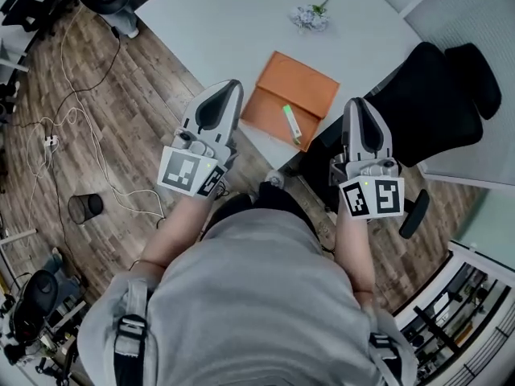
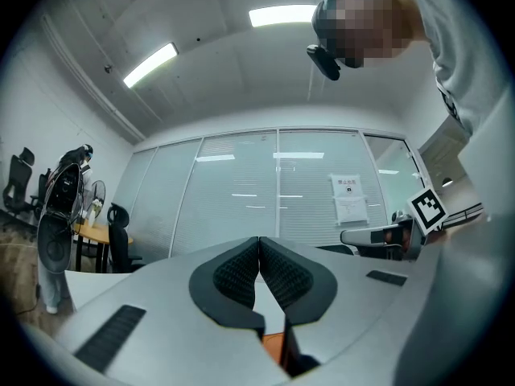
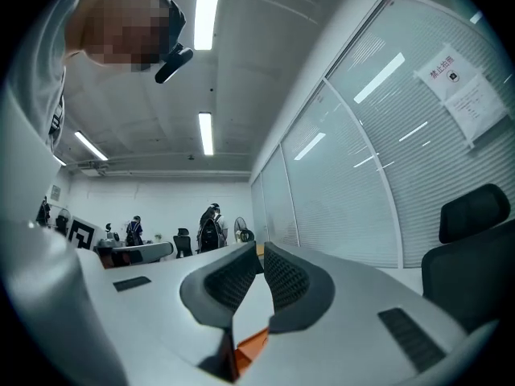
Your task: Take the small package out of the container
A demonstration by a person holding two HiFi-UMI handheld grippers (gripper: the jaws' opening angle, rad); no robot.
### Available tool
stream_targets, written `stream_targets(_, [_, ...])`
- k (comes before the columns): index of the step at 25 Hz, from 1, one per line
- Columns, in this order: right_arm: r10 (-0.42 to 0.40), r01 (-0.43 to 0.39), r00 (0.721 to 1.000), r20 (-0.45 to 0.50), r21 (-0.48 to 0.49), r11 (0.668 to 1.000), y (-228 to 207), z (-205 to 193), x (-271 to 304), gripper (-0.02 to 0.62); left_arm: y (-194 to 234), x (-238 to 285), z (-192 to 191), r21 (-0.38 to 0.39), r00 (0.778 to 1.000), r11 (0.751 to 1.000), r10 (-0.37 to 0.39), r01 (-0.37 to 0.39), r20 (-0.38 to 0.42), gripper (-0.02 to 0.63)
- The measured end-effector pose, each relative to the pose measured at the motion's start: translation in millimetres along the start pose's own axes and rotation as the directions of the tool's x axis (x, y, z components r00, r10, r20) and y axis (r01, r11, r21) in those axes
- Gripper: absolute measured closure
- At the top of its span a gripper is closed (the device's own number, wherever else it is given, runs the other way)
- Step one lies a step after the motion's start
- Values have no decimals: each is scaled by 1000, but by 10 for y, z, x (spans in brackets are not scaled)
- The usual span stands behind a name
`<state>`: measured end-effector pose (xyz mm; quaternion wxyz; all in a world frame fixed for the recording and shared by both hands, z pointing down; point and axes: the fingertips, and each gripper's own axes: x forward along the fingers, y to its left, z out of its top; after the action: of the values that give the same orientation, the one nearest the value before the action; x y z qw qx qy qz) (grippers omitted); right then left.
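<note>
While the person holds one tool in each hand at the centre of the head view, neither tool touches any item on the bench (image 1: 217, 22).

1. Left hand-held gripper (image 1: 225, 93): clenched. In the left gripper view the two ribbed pads meet at their tips (image 2: 259, 244), with nothing between them.
2. Right hand-held gripper (image 1: 360, 107): clenched. In the right gripper view the pads close on each other at the tips (image 3: 261, 252), and nothing is gripped.
3. Orange pouch (image 1: 291, 95): lies flat at the near edge of the white bench, upper centre of the frame, between the two tools. A sliver of orange shows below the pads in both gripper views.
4. Small package (image 1: 291, 121): a green-and-white piece resting on top of the orange pouch, near its lower right edge, apart from both tools.
5. Crumpled white item with a sprig (image 1: 310, 16): top centre of the bench, well apart from the pouch.
6. Black office chair (image 1: 438, 95): right of the frame, beside the bench.
7. Wooden floor, left of the frame: carries loose cables (image 1: 72, 119) and a mesh bin (image 1: 84, 208).
</note>
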<state>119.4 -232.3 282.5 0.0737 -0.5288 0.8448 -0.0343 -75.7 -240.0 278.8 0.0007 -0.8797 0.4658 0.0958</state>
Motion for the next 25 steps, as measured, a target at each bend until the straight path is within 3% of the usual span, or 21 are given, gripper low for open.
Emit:
stream_targets(8, [62, -62, 998, -28, 14, 998, -470, -48, 420, 535, 130, 572, -153, 7, 998, 998, 58, -58, 6, 586])
stream_targets(17, [31, -29, 997, -65, 36, 999, -639, -400, 768, 535, 363, 945, -453, 7, 999, 1000, 17, -17, -31, 586])
stream_targets(22, [20, -13, 989, -148, 47, 999, -479, -635, 730, 535, 383, 846, -429, 0, 999, 1000, -10, 10, -41, 586])
stream_targets(25, [39, -30, 968, -249, 40, 999, -425, -1033, 757, 535, 394, 849, -519, -12, 999, 1000, -18, 17, -50, 586])
